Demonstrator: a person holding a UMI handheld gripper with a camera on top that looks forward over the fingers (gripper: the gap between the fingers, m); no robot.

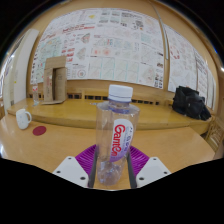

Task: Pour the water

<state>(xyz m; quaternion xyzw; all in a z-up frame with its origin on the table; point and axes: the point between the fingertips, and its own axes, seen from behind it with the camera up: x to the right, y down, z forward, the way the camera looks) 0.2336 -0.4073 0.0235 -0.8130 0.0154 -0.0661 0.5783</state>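
Bottle [116,140] between fingers [137,164]; base hidden; pad contact unclear.

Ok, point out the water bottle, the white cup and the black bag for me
water bottle [116,140], gripper view, on its red-lettered label.
white cup [23,119], gripper view, on its side wall.
black bag [189,102], gripper view, on its front face.

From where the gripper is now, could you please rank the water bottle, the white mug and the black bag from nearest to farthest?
1. Water bottle: upright between the gripper fingers.
2. White mug: far left, on the table.
3. Black bag: right, by the wall.
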